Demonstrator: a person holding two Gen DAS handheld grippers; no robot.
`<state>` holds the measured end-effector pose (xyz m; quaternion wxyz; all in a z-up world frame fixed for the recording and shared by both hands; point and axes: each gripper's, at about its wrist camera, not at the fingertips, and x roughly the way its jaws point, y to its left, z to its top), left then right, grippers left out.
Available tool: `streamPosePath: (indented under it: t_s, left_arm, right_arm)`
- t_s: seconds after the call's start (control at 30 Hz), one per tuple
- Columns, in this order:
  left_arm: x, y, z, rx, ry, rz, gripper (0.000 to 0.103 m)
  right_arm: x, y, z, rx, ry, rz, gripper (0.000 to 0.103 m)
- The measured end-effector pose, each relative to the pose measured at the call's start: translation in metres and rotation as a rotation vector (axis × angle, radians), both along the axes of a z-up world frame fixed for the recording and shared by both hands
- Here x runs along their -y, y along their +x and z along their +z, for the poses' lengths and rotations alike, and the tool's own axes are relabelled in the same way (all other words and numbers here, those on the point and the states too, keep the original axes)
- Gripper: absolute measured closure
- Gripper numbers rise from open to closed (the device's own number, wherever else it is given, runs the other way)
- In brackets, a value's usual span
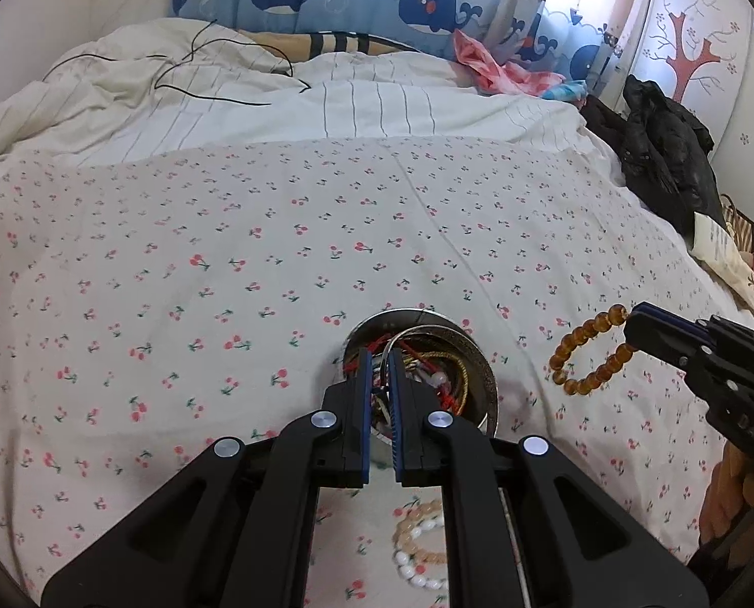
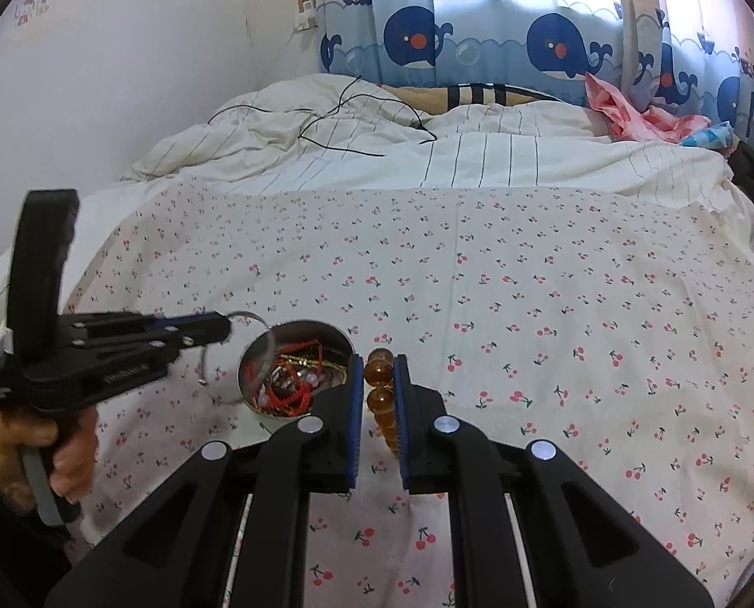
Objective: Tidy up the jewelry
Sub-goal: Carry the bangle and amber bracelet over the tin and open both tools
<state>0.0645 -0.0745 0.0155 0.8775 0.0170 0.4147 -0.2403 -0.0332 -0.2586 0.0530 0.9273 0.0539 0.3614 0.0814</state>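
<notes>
A round metal tin (image 1: pixel 485 380) full of tangled jewelry sits on the cherry-print bedsheet; it also shows in the right wrist view (image 2: pixel 255 349). My left gripper (image 1: pixel 381 354) is shut on a thin silver bangle (image 1: pixel 402 337) just above the tin; the bangle also shows in the right wrist view (image 2: pixel 265 354), hanging from the left gripper (image 2: pixel 225 327). My right gripper (image 2: pixel 379 359) is shut on an amber bead bracelet (image 2: pixel 379 390), held above the sheet right of the tin; the bracelet (image 1: pixel 587 359) hangs from the right gripper (image 1: pixel 630 319).
A white and beige bead bracelet (image 1: pixel 420 547) lies on the sheet below my left gripper. A rumpled striped duvet (image 2: pixel 478 152) with a black cable (image 2: pixel 346 126) covers the far bed. Black clothing (image 1: pixel 665 152) is piled at the right edge.
</notes>
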Motion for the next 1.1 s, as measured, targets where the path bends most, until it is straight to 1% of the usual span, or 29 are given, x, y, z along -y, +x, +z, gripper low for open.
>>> streamPosePath:
  t_s: [0.23,0.33,0.4,0.53,0.63,0.7,0.8,0.83,0.9,0.97,1.03,1.1]
  left_arm:
    - [0.015,0.017,-0.013,-0.015,0.013,0.014,0.097]
    - [0.021,0.027,-0.02,-0.036,-0.008,0.01,0.096]
    - [0.025,0.032,-0.025,-0.046,-0.001,0.001,0.096]
    - [0.027,0.035,-0.034,-0.07,0.019,0.006,0.096]
    - [0.022,0.037,-0.034,-0.089,0.014,0.009,0.094]
    - [0.016,0.037,-0.033,-0.102,0.008,0.017,0.09]
    - [0.002,0.039,-0.026,-0.117,-0.043,0.046,0.082]
    - [-0.006,0.039,-0.023,-0.118,-0.061,0.067,0.08]
    - [-0.02,0.04,-0.019,-0.114,-0.088,0.113,0.073]
    - [-0.035,0.042,-0.014,-0.112,-0.112,0.162,0.069]
    - [-0.045,0.043,-0.012,-0.111,-0.123,0.187,0.068]
    - [-0.051,0.043,-0.009,-0.107,-0.123,0.202,0.065]
  right_arm:
    - [-0.002,0.005,0.007,0.019,0.042,0.01,0.091]
    - [-0.005,0.008,0.009,0.024,0.055,0.017,0.091]
    - [-0.008,0.011,0.009,0.024,0.063,0.021,0.091]
    - [-0.015,0.017,0.011,0.027,0.075,0.032,0.091]
    - [-0.02,0.021,0.013,0.03,0.081,0.04,0.091]
    - [-0.023,0.023,0.013,0.033,0.085,0.046,0.091]
    - [-0.032,0.028,0.015,0.04,0.104,0.065,0.091]
    - [-0.035,0.029,0.016,0.041,0.113,0.072,0.091]
    - [-0.043,0.033,0.016,0.041,0.135,0.094,0.091]
    - [-0.05,0.037,0.015,0.037,0.165,0.119,0.091]
    - [-0.055,0.041,0.011,0.025,0.194,0.134,0.091]
    - [-0.058,0.046,0.003,0.001,0.201,0.136,0.091]
